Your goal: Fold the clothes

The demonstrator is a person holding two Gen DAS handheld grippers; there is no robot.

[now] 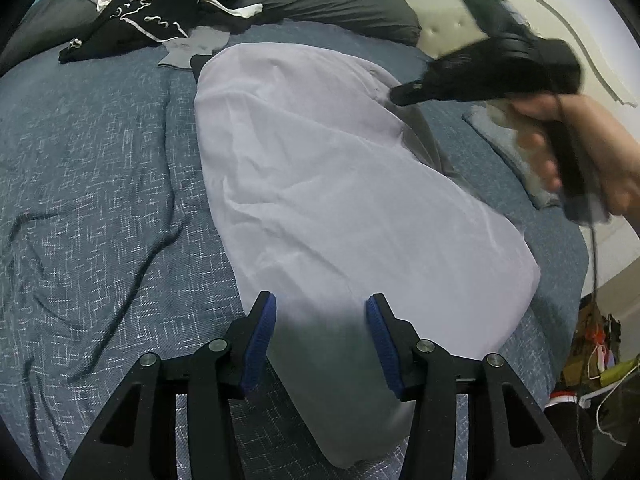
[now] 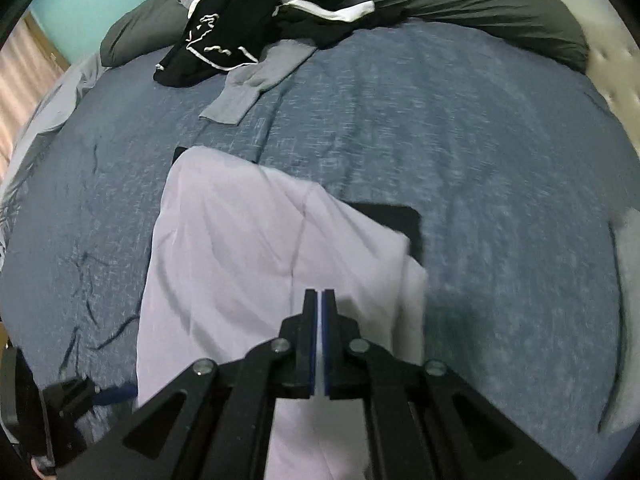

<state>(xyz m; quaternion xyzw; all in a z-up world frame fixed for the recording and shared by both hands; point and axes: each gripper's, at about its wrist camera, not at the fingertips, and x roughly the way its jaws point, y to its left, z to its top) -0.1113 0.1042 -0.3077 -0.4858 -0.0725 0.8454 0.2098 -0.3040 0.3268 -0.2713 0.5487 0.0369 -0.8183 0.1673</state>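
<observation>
Here the pale lilac cotton garment lies lengthwise on the blue woven bedspread. The left gripper, jaws half-open, straddles its near end; the right gripper pinches a white sliver, probably carrying a fold across.

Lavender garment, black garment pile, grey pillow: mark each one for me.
lavender garment (image 1: 340,184), left wrist view, middle of the flat top layer
black garment pile (image 2: 256,28), right wrist view, black cloth beside the white trim
grey pillow (image 2: 480,4), right wrist view, upper surface
</observation>
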